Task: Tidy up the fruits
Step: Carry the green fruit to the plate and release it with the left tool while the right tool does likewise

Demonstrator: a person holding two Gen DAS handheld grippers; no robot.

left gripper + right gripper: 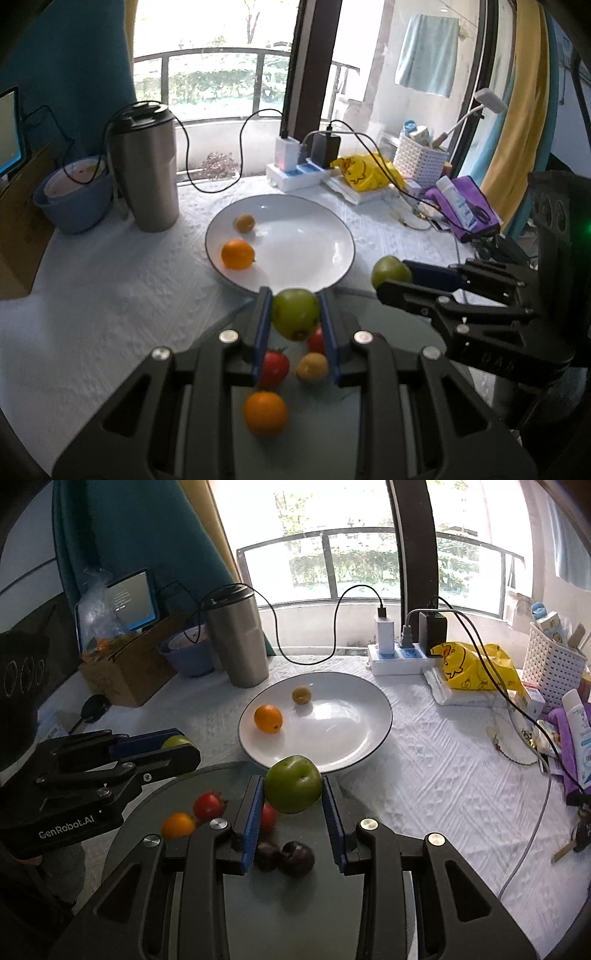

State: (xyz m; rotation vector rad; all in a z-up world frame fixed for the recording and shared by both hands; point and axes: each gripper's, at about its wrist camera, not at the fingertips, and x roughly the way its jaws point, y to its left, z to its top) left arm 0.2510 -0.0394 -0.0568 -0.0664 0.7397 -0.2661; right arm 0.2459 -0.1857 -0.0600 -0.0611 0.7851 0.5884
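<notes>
- The left tool is clenched on a green apple; the fruit sits between its two blue ribbed pads, close to the tips, and is lifted above the grey round tray.
- The right tool grips a second green apple in the same way, the pads pressing at its 3 and 9 o'clock sides.
- In the left wrist view the right tool appears at about 3 o'clock with its apple at the tip, near the rim of the white plate.
- The plate is round, glossy, with a thin dark edge. An orange lies in it at about 8 o'clock and a small brownish-yellow fruit at about 10 o'clock; the two are apart.
- On the smooth tray under the left tool lie a red tomato, a brownish fruit and another orange.
- In the right wrist view two dark purple plums touch each other on the tray.
- The table carries a white embossed cloth; a steel tumbler stands at 11 o'clock of the plate.
</notes>
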